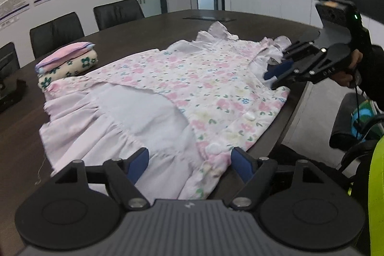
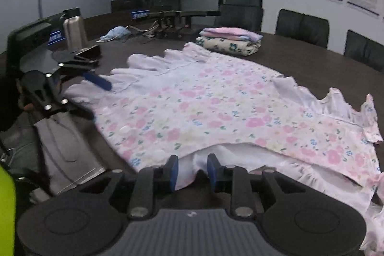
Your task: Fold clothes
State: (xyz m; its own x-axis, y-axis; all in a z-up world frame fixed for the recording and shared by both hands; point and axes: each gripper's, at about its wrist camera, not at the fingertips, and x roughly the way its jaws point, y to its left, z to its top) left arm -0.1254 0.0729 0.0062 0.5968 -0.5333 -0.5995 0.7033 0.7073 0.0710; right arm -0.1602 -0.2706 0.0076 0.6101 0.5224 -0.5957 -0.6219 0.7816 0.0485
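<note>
Left gripper (image 1: 189, 163) open over floral dress (image 1: 192, 88); right gripper (image 2: 192, 172) seemingly open

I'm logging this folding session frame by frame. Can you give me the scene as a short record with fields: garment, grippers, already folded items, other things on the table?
garment: floral dress, spread flat on the dark table, one side folded over
left gripper: open, fingers astride the ruffled hem at the table's near edge
right gripper: open, narrower gap, at the dress's edge by a ruffled sleeve
folded stack: pink piece on a green-flowered one, beyond the dress
other: steel bottle, light blue cloth
</note>
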